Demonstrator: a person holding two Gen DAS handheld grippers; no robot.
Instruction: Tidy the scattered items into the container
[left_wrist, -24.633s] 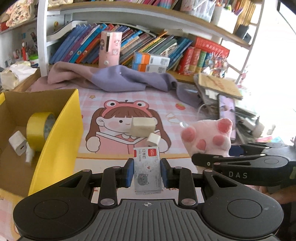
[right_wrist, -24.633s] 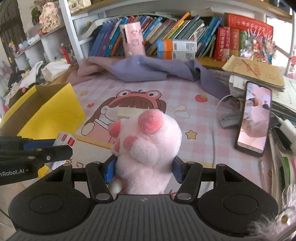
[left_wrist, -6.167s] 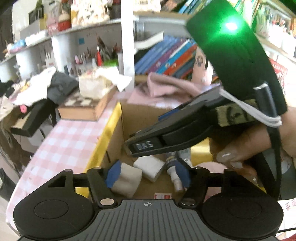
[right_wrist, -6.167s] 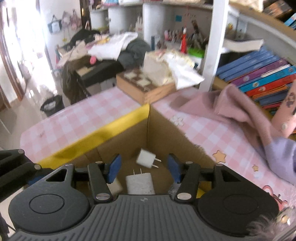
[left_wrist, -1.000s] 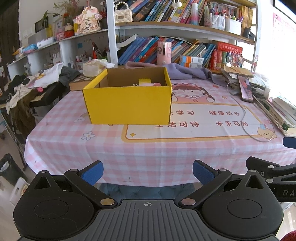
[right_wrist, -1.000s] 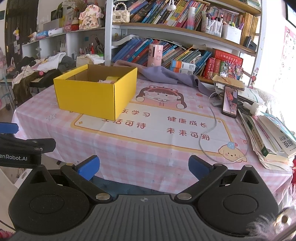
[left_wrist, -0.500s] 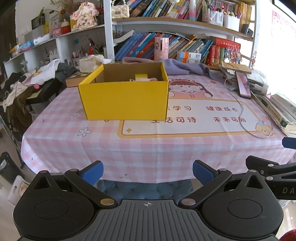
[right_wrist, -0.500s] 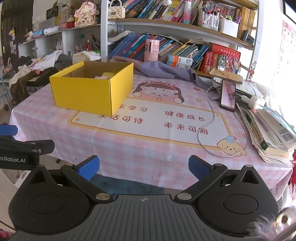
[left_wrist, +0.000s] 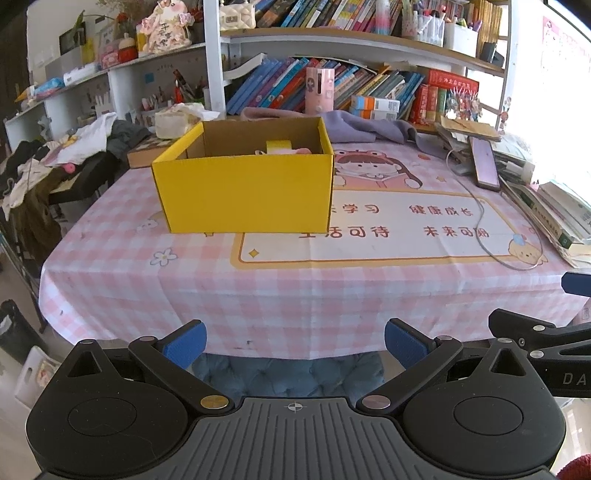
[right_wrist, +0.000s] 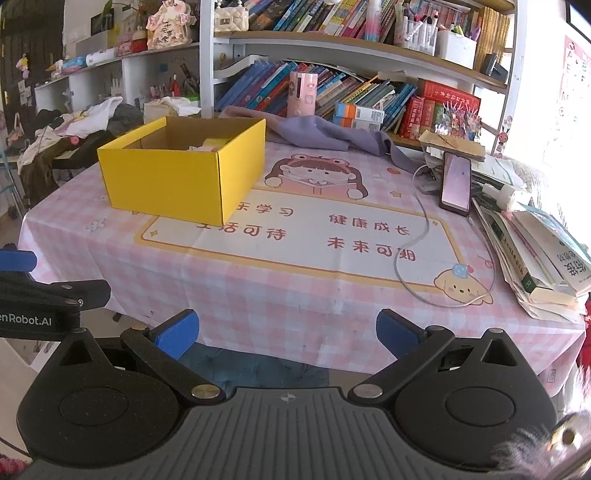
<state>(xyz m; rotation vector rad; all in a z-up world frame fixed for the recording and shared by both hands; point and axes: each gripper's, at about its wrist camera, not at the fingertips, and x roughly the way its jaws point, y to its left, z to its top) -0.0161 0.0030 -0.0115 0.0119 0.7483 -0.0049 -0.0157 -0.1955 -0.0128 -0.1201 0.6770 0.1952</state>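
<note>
The yellow cardboard box stands on the far left part of the pink checked table. Over its rim I see the top of the yellow tape roll and a bit of the pink plush toy. My left gripper is wide open and empty, held off the table's near edge. My right gripper is also wide open and empty, beside it at the near edge. Each gripper shows at the side of the other's view.
A phone leans at the right with a white cable looping across the cloth. Stacked books fill the right edge. A purple cloth lies behind the box, below the bookshelf. A blue cushioned seat sits under the near table edge.
Both grippers stay open and empty. The view has shifted slightly closer to the table over the last second; the box and its contents have not moved.
</note>
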